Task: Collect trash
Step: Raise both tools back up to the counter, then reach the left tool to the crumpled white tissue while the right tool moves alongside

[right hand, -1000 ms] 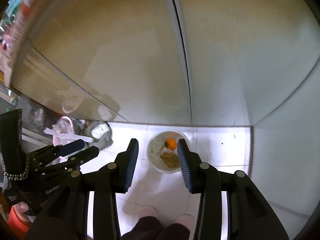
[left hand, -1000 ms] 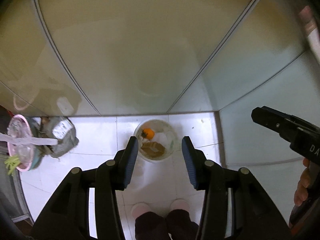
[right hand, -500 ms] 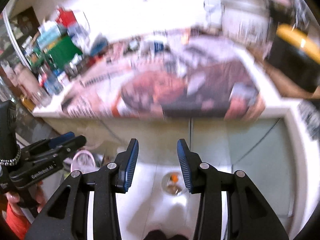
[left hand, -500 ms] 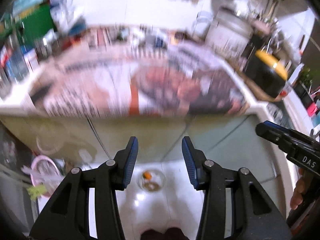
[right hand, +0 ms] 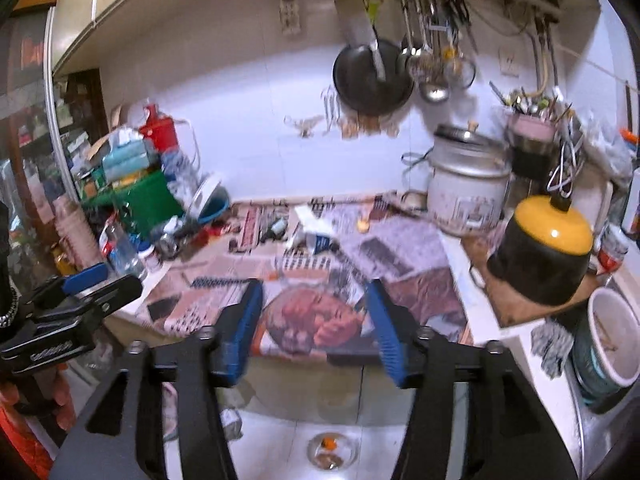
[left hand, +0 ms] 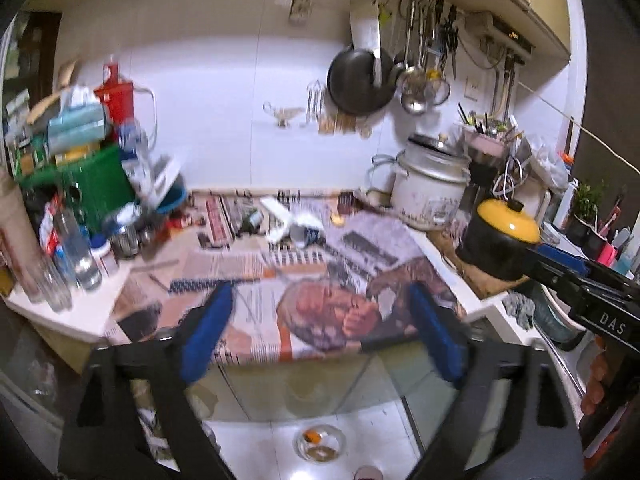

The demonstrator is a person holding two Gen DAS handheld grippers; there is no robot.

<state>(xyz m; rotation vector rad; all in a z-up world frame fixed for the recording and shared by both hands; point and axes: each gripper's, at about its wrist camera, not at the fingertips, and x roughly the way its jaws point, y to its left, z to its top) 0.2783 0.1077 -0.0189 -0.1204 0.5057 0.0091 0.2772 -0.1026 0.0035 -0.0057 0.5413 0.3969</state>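
Left gripper (left hand: 320, 334): black frame, blue ribbed fingers (left hand: 206, 336) spread wide, nothing between them; raised before the front edge of the worktop.
Right gripper (right hand: 316, 326): same build, blue fingers (right hand: 242, 330) wide apart and empty; it also shows at the right edge of the left view.
Worktop (left hand: 92, 312): pale slab, mostly covered by flat printed newspaper (left hand: 320, 292) with a reddish food photo at its front edge.
Trash: a crumpled white wrapper (left hand: 280, 220) and a tipped paper cup (left hand: 306, 234) lie together at the back middle of the newspaper, touching or nearly so. The wrapper's long axis runs front to back, slightly slanted. The cup lies on its side; blur hides which way its mouth faces. A small yellow scrap (left hand: 338, 219) lies just right of them.
Bin (left hand: 320, 442): round clear tub on the white tiled floor below the worktop's front edge, with an orange piece and brown scraps inside.
Pot (left hand: 502, 242): squat black body, glossy domed yellow lid, at the worktop's right end.
Rice cooker (left hand: 430, 186): white drum, metal lid, behind the pot.
Bottles (left hand: 78, 254): clear plastic, upright, at the worktop's left end.
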